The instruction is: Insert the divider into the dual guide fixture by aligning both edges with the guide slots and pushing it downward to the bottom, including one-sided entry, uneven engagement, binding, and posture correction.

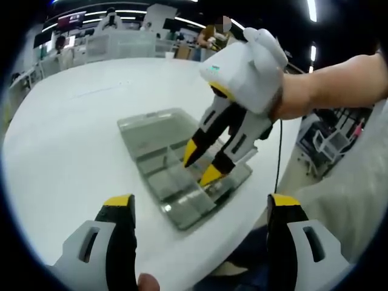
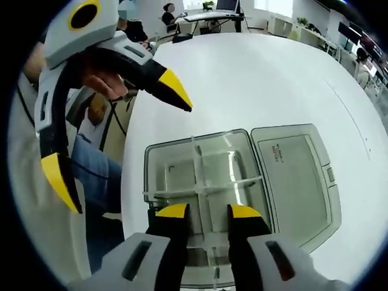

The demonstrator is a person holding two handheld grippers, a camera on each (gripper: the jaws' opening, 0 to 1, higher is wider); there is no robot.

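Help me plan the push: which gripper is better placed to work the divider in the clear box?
Right. The right gripper is directly over the clear box, tips at the divider. The left gripper is wide open, back from the box.

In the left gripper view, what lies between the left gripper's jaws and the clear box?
Only bare white table lies between the left gripper and the clear box. The right gripper reaches into the box from above.

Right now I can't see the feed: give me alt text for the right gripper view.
The right gripper hangs over a clear plastic compartment box on a white table, its jaws a narrow gap apart above the crossing dividers. The box's hinged lid lies open alongside. The left gripper, jaws spread wide, hovers beside the table's edge.
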